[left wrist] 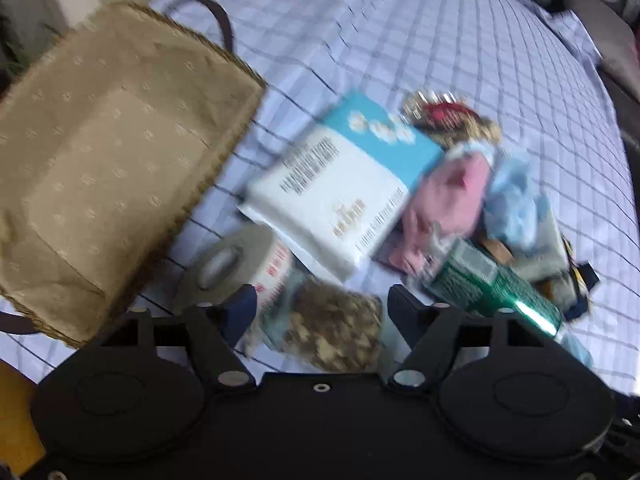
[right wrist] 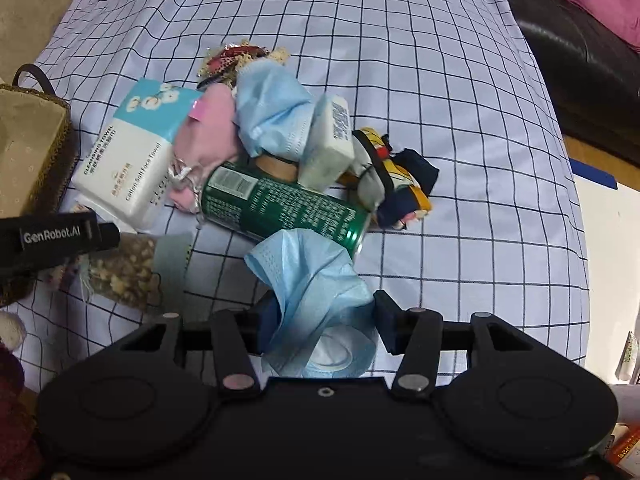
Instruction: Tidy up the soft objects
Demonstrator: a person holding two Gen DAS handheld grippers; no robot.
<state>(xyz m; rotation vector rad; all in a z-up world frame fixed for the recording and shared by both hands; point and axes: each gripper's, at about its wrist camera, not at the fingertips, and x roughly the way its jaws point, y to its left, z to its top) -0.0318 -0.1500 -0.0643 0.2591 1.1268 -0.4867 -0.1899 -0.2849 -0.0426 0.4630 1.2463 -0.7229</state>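
Soft objects are seen in the left wrist view as a blurred heap on the checked bedsheet [left wrist: 400,32], just ahead of the left gripper [left wrist: 322,308], whose fingers are spread around a clear snack pouch [left wrist: 332,328]; contact cannot be judged through the blur. A lined basket [left wrist: 120,152] stands up-left of it, near the tissue pack [left wrist: 340,184].

From the right wrist view, a blue face mask [right wrist: 316,292] is pinched in the right gripper [right wrist: 324,320], low over the sheet, with the basket [right wrist: 32,152] far to its left; the left gripper is probably nearer it, beside the green can [right wrist: 280,204]
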